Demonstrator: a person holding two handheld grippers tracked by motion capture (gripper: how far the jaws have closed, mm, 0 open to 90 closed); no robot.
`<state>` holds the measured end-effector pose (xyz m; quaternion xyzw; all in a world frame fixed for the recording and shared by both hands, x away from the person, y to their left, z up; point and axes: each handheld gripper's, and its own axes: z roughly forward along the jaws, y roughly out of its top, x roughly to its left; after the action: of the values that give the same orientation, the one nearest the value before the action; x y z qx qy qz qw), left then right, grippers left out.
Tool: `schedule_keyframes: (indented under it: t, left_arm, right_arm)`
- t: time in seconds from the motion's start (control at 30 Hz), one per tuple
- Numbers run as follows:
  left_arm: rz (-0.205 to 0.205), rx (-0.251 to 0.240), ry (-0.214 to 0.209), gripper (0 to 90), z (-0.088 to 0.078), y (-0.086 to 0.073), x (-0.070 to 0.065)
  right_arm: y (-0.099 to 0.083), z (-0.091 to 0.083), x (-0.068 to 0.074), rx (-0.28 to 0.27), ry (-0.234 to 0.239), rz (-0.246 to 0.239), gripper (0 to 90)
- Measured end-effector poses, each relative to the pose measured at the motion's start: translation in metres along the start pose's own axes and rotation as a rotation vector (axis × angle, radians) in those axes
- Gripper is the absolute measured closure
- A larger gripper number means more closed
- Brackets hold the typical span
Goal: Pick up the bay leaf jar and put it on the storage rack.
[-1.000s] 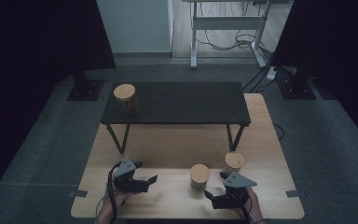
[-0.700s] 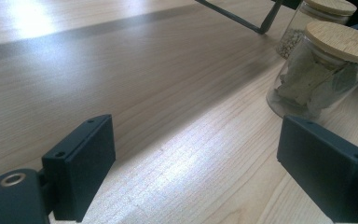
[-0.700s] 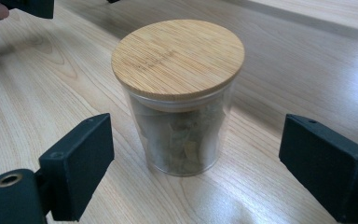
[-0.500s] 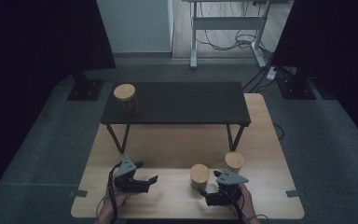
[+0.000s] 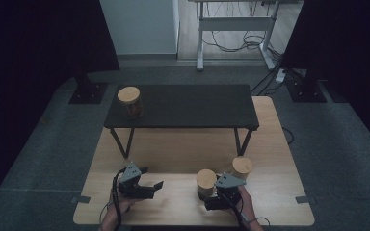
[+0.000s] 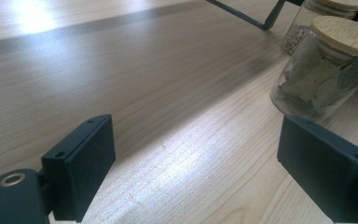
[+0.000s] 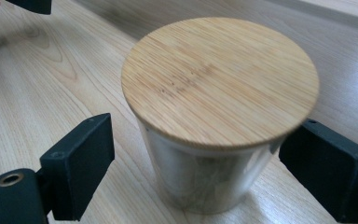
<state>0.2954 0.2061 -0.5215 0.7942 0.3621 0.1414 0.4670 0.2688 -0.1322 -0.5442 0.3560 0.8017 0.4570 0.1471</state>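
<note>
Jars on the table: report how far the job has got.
Done: one jar stands on the dark raised shelf. In hand: the right hand-held gripper has its jaws either side of the bay-leaf jar; they have just been closing, with a gap left at one side. Left: gripping and moving it, then the far jar. The left hand-held gripper is open, holding nothing.

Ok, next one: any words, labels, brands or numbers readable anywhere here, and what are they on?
None can be read.
Jar between the right tool's jaws: plain bamboo lid, clear glass, no label seen.
Jar behind it: plain lid, no label visible.
Jar on the black bench: too small to tell.
Left tool and right tool: plain black pads, no marking.
</note>
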Motion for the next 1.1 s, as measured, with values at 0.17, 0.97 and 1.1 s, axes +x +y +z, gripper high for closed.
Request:
schedule_keyframes:
  t: [0.17, 0.97, 1.1]
  left_arm:
    - [0.002, 0.002, -0.002, 11.1, 0.001, 0.0, -0.001]
    - [0.007, 0.015, 0.006, 11.0, 0.002, -0.002, 0.001]
    - [0.007, 0.016, 0.006, 11.0, 0.003, -0.002, 0.001]
  right_arm:
    - [0.003, 0.005, 0.002, 0.001, -0.011, -0.003, 9.6]
    - [0.009, 0.021, 0.007, 0.015, -0.082, 0.006, 24.4]
    - [0.009, 0.021, 0.007, 0.012, -0.078, 0.002, 24.5]
